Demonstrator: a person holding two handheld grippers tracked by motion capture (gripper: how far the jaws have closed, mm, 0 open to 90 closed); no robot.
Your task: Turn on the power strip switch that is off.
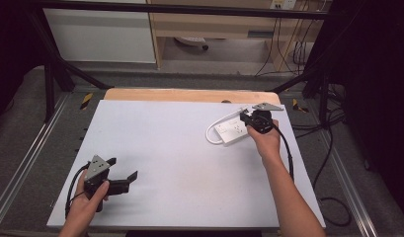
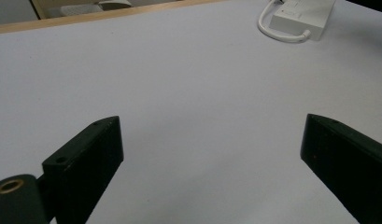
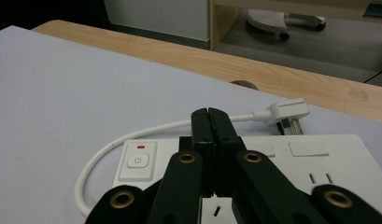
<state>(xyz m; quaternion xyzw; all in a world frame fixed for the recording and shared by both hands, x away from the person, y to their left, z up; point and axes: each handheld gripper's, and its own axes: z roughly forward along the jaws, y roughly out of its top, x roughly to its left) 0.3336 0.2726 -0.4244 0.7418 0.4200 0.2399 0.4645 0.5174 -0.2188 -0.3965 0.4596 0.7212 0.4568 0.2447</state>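
White power strip (image 1: 231,131) near surface's far right corner; right gripper (image 3: 210,122) fingers closed, poised over it, likely pressing; left gripper (image 1: 121,169) fingers open, idle.

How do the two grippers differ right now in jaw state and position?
The left gripper has its jaws wide apart; the right gripper has them pressed together. The left hovers over bare table near the front; the right is over the white power strip farther back. Both are hand-held.

White power strip (image 1: 231,131) flat on table's far right (cord looped).
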